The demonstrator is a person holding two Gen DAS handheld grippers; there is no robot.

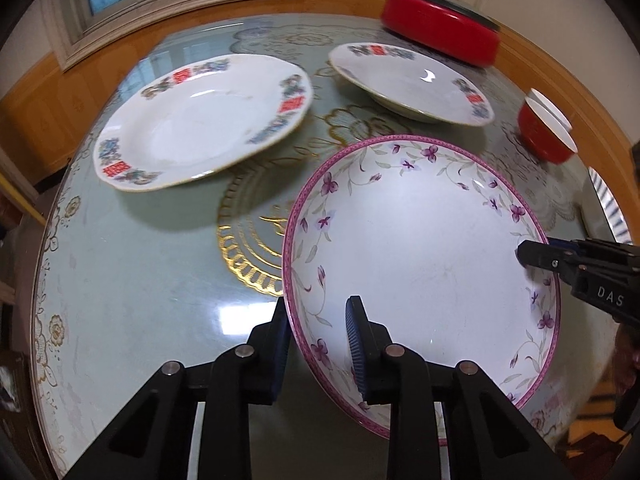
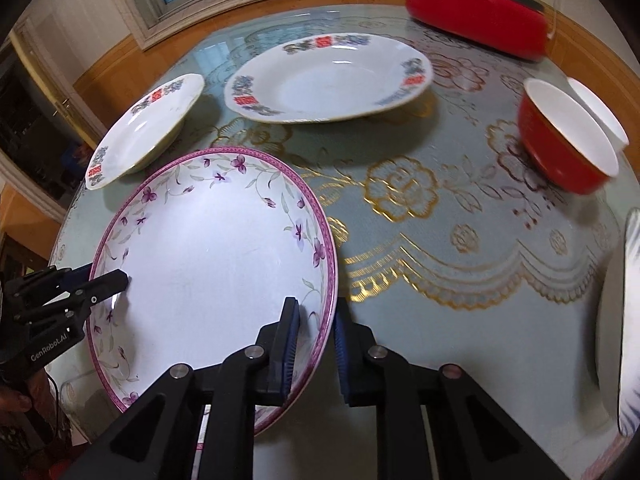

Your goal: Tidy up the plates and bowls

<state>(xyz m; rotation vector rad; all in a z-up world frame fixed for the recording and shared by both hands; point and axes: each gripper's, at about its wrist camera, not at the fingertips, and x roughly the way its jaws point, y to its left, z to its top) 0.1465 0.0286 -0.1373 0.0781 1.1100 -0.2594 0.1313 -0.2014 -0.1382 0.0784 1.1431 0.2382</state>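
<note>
The purple-flowered bowl [image 1: 420,264] sits near the front of the round table, and both grippers have it by the rim from opposite sides. The left gripper [image 1: 320,344] straddles the near-left rim, 1 pad inside the bowl and 1 outside, pinching the wall. The right gripper [image 2: 316,344] does the same on the opposite edge, its jaws narrowed onto the rim. So the bowl lies directly between the 2 hands, neither nearer than the other; any lift will probably need both to rise together or the bowl tips.

It is wide, shallow, glossy ceramic with a pink band and trailing purple blossoms, smooth and likely slippery under the ribbed blue pads.

Beyond it lie 2 white plates with red and blue rim motifs, 1 to the left [image 1: 200,124] and 1 further back [image 1: 412,80]. A red bowl [image 2: 568,140] with a white interior stands to the right, a red lidded pan [image 2: 476,12] at the far edge. The table [image 2: 460,280] wears a glossy grey-green cover with gold lace patterns
</note>
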